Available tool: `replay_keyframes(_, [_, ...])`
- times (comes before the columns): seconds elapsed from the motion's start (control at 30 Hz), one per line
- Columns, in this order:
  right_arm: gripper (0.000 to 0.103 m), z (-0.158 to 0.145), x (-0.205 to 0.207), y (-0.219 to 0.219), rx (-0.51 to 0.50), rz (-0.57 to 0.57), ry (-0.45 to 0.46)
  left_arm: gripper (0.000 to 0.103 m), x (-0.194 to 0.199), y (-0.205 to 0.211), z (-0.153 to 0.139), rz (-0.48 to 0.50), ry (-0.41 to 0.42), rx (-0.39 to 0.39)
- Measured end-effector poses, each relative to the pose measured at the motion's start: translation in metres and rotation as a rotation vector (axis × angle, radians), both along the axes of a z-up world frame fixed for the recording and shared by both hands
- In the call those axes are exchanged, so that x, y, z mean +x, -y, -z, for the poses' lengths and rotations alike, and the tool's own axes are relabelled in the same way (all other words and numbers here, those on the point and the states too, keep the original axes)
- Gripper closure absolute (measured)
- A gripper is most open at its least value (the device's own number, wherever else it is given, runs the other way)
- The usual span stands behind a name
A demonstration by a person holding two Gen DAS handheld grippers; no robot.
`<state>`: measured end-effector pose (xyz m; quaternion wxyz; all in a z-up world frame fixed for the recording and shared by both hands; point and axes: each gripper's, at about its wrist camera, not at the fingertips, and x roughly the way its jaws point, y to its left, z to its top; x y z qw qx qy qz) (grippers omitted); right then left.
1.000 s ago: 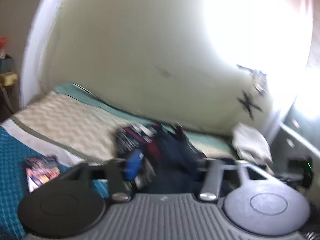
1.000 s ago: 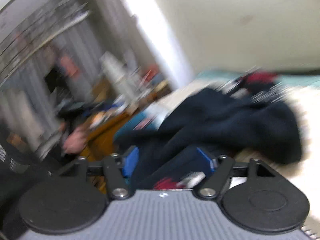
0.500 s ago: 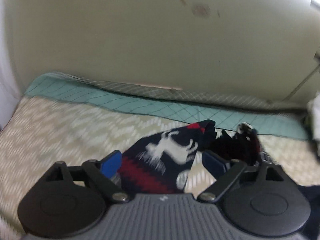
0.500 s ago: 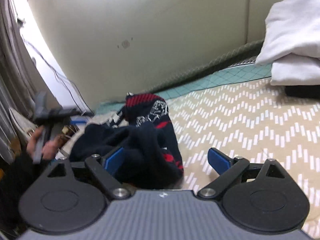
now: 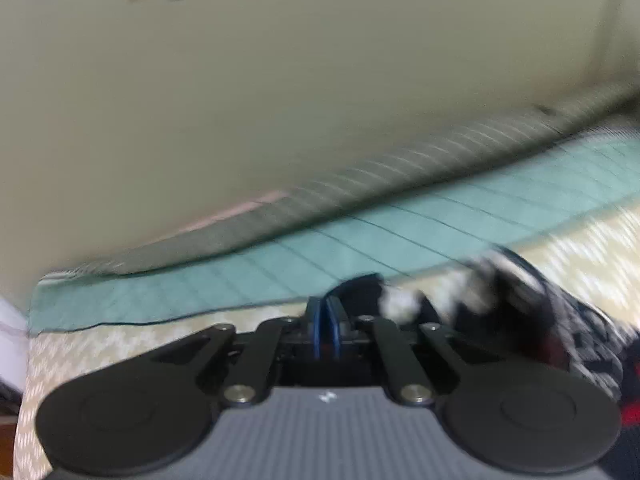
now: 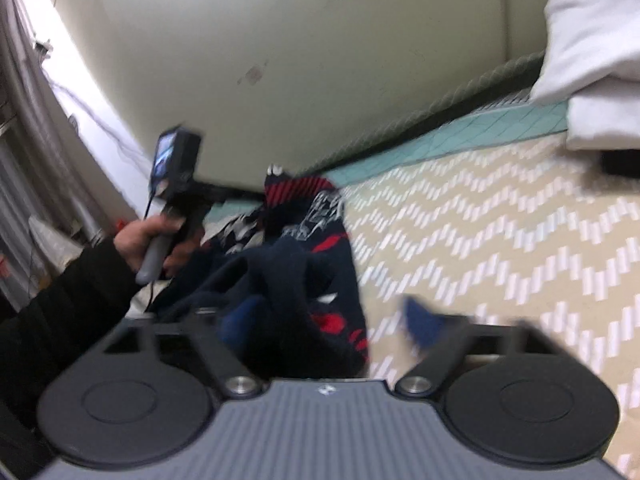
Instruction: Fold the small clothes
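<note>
While the right gripper (image 6: 332, 320) hangs low over a bed, its blue pads are closing with a fold of a dark navy sweater (image 6: 288, 280) lying between them; motion blur hides whether the pads already press the cloth. The sweater, patterned in red and white, sits in a crumpled heap on the beige zigzag bedspread (image 6: 500, 240), left of centre in the right wrist view, its red-striped edge turned up at the far side near the wall. Just left of the heap a hand (image 6: 148, 236) in a black sleeve (image 6: 68, 300) grips the handle of the left gripper (image 5: 326, 330), which reaches toward the far end of the garment. From that gripper's own camera its blue pads stand together, and dark cloth shows just beyond the tips, but blur makes it impossible to tell whether any fabric is pinched between them. Farther off, a teal sheet (image 5: 280, 268) runs along the far edge of the bedspread, bordered by a grey ribbed mattress edge against a pale wall (image 6: 300, 40). At far right lies folded white bedding (image 6: 592, 52), and a curtain (image 6: 24, 120) hangs at far left.
</note>
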<state>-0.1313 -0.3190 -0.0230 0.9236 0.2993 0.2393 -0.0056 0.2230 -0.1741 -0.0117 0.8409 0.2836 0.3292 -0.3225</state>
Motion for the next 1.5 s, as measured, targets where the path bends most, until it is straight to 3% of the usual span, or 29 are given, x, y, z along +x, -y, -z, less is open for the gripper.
replay_keyframes(0.03, [0.085,0.0,0.004,-0.004,-0.01,-0.019,-0.014,0.098,0.01,-0.007,-0.002,-0.052,-0.008,-0.019])
replay_keyframes(0.13, [0.09,-0.007,0.007,-0.017,-0.082,0.001,0.001,0.098,0.03,-0.034,-0.014,-0.167,0.007,-0.073])
replay_keyframes(0.2, [0.089,-0.013,0.003,-0.016,-0.087,0.009,0.059,0.089,0.037,-0.051,-0.022,-0.178,-0.025,-0.08])
replay_keyframes(0.27, [0.073,-0.025,-0.007,-0.01,-0.076,0.022,0.154,0.066,0.036,-0.063,-0.027,-0.16,-0.046,-0.05])
replay_keyframes(0.3, [0.051,-0.03,-0.013,-0.003,-0.044,0.035,0.215,0.038,0.033,-0.065,-0.027,-0.155,-0.025,-0.03])
replay_keyframes(0.33, [0.035,-0.035,-0.019,0.008,0.011,0.042,0.284,0.016,0.028,-0.068,-0.027,-0.135,-0.006,-0.01])
replay_keyframes(0.37, [0.035,-0.04,-0.022,0.016,0.052,0.063,0.337,0.011,0.023,-0.07,-0.025,-0.103,-0.002,0.007])
replay_keyframes(0.43, [0.034,-0.052,-0.011,0.025,0.022,0.094,0.317,0.011,0.016,-0.073,-0.021,-0.065,-0.009,0.05])
replay_keyframes(0.57, [0.039,-0.049,0.059,0.014,-0.141,0.04,0.079,0.013,0.004,-0.073,-0.003,-0.031,-0.007,0.118])
replay_keyframes(0.6, [0.04,-0.043,0.078,0.007,-0.185,0.009,0.014,0.025,0.003,-0.073,0.003,-0.029,-0.006,0.127])
replay_keyframes(0.67, [0.042,-0.03,0.112,-0.007,-0.285,-0.024,-0.106,0.061,-0.006,-0.075,0.009,-0.01,0.024,0.109])
replay_keyframes(0.7, [0.047,-0.023,0.126,-0.014,-0.321,-0.042,-0.158,0.092,-0.013,-0.074,0.01,0.003,0.041,0.129])
replay_keyframes(0.73, [0.053,-0.016,0.138,-0.018,-0.333,-0.065,-0.202,0.091,-0.017,-0.075,0.013,0.001,0.066,0.145])
replay_keyframes(0.77, [0.063,-0.015,0.142,-0.024,-0.366,-0.069,-0.192,0.091,-0.023,-0.076,0.012,0.004,0.1,0.144])
replay_keyframes(0.8, [0.091,-0.016,0.146,-0.029,-0.384,-0.088,-0.205,0.091,-0.027,-0.079,0.01,0.009,0.143,0.144])
replay_keyframes(0.83, [0.099,-0.02,0.147,-0.031,-0.384,-0.085,-0.211,0.091,-0.027,-0.082,0.008,-0.004,0.176,0.145])
replay_keyframes(0.97, [0.103,-0.046,0.12,-0.017,-0.316,0.039,-0.099,0.091,0.009,-0.108,-0.024,-0.171,0.192,0.052])
replay_keyframes(1.07, [0.103,-0.085,0.069,0.015,-0.275,0.268,0.047,0.09,0.035,-0.135,-0.047,-0.316,0.253,0.021])
replay_keyframes(1.1, [0.103,-0.098,0.044,0.023,-0.278,0.346,0.098,0.087,0.04,-0.144,-0.053,-0.336,0.236,0.003])
replay_keyframes(1.17, [0.103,-0.117,-0.004,0.033,-0.275,0.471,0.168,0.075,0.041,-0.161,-0.066,-0.315,0.137,-0.081])
replay_keyframes(1.23, [0.103,-0.129,-0.042,0.028,-0.343,0.589,0.178,0.043,0.029,-0.168,-0.077,-0.254,0.069,-0.158])
replay_keyframes(1.3, [0.098,-0.133,-0.072,0.017,-0.415,0.699,0.179,0.032,0.009,-0.164,-0.084,-0.154,0.045,-0.218])
replay_keyframes(1.33, [0.067,-0.134,-0.09,0.014,-0.417,0.725,0.179,0.024,-0.004,-0.157,-0.084,-0.082,0.03,-0.23])
replay_keyframes(1.4, [0.038,-0.126,-0.108,0.008,-0.406,0.78,0.167,0.015,-0.028,-0.138,-0.08,0.049,0.002,-0.225])
replay_keyframes(1.5, [0.039,-0.118,-0.115,0.0,-0.426,0.71,0.12,0.01,-0.062,-0.107,-0.062,0.221,-0.042,-0.159])
